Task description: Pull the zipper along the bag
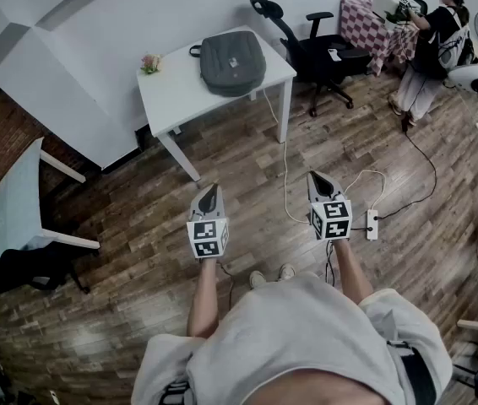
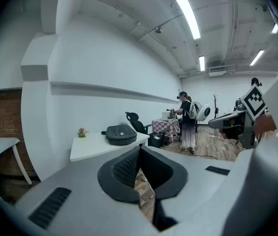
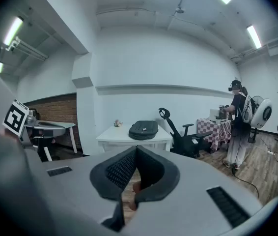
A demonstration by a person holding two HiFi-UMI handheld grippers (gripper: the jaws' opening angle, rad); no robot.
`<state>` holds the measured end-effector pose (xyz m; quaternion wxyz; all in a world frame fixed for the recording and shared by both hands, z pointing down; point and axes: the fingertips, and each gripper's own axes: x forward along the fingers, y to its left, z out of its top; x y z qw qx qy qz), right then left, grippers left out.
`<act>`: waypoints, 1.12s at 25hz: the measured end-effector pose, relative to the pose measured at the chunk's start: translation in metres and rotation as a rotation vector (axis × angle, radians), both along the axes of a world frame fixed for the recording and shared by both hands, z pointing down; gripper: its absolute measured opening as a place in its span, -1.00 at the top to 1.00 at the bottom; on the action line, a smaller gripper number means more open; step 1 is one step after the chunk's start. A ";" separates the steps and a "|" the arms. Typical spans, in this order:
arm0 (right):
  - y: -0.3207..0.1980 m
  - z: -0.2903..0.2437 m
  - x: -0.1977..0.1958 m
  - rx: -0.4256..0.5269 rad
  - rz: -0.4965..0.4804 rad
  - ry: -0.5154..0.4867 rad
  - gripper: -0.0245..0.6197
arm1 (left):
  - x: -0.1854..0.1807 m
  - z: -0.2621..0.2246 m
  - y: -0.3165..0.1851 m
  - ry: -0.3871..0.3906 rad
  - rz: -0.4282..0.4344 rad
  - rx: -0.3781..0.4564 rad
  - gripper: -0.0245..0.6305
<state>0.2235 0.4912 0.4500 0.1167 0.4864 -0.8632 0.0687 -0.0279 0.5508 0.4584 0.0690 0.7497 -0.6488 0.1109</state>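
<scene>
A dark grey bag point(image 1: 232, 62) lies flat on a small white table point(image 1: 171, 99) at the back of the room, well ahead of both grippers. It shows small in the left gripper view as the bag point(image 2: 121, 134) and in the right gripper view as the bag point(image 3: 144, 130). My left gripper point(image 1: 211, 194) and right gripper point(image 1: 317, 180) are held side by side over the wooden floor, some way short of the table. Both are shut with nothing between the jaws.
A black office chair point(image 1: 315, 53) stands right of the table. A person point(image 1: 429, 45) stands at a checkered table point(image 1: 366, 19) at the back right. A white cable and power strip point(image 1: 372, 224) lie on the floor. A white chair point(image 1: 19, 209) is at left.
</scene>
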 end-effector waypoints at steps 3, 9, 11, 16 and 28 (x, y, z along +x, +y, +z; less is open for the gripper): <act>0.001 0.001 -0.002 -0.003 -0.007 0.005 0.88 | -0.002 0.000 0.001 0.002 -0.005 -0.002 0.85; 0.005 0.004 0.005 -0.008 -0.012 0.012 0.88 | 0.004 0.002 0.003 0.004 -0.010 -0.006 0.85; 0.004 0.004 0.008 -0.012 -0.016 0.010 0.88 | 0.008 0.001 0.002 0.002 -0.011 -0.007 0.85; -0.001 0.003 0.014 -0.006 -0.032 0.001 0.88 | 0.019 0.000 -0.003 -0.006 -0.016 -0.007 0.85; -0.030 0.013 0.036 -0.027 -0.081 -0.025 0.88 | 0.055 0.005 -0.020 -0.004 -0.064 -0.017 0.85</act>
